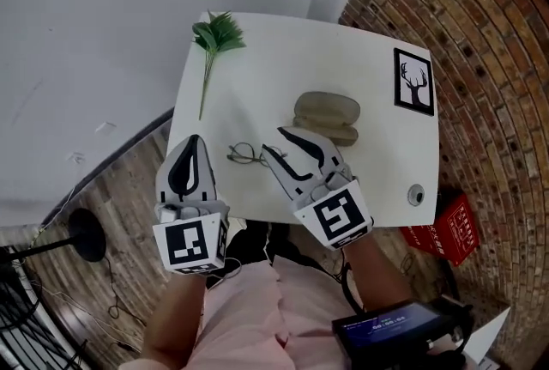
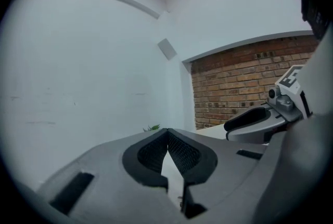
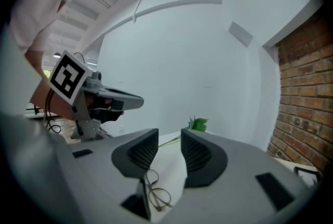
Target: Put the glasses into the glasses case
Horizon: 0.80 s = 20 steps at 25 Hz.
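Note:
Thin wire-rimmed glasses [image 1: 244, 155] lie on the white table [image 1: 274, 68] near its front edge. A tan oval glasses case [image 1: 326, 117] rests to their right, farther back. My right gripper [image 1: 273, 141] hovers just right of the glasses with its jaws open and nothing gripped. In the right gripper view the glasses [image 3: 156, 194] show on the table below the gap of that gripper [image 3: 169, 134]. My left gripper [image 1: 191, 142] is left of the glasses, its tips together and empty; its own view shows this gripper [image 2: 167, 130] shut.
A green plant sprig [image 1: 214, 38] lies at the table's far left. A framed deer picture [image 1: 413, 81] sits at the far right, a small round object [image 1: 415, 194] near the front right corner. A red box [image 1: 452, 228] stands on the floor beside a brick wall.

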Available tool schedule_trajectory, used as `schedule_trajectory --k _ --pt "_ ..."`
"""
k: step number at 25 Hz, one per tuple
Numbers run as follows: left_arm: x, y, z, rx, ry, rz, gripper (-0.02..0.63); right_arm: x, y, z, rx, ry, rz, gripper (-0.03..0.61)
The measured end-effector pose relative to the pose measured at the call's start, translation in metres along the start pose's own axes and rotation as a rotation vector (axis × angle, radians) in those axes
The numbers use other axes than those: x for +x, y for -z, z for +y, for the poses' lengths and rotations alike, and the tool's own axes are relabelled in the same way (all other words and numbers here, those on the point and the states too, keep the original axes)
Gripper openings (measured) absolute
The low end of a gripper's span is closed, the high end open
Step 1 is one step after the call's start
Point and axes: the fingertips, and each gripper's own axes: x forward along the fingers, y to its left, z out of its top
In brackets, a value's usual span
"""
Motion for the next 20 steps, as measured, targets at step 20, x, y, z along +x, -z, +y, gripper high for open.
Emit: schedule_trajectory --k 20 --pt "0.044 0.134 0.0 -0.099 0.062 0.251 0.006 0.048 0.149 0.046 -0.202 -0.201 0.411 0.091"
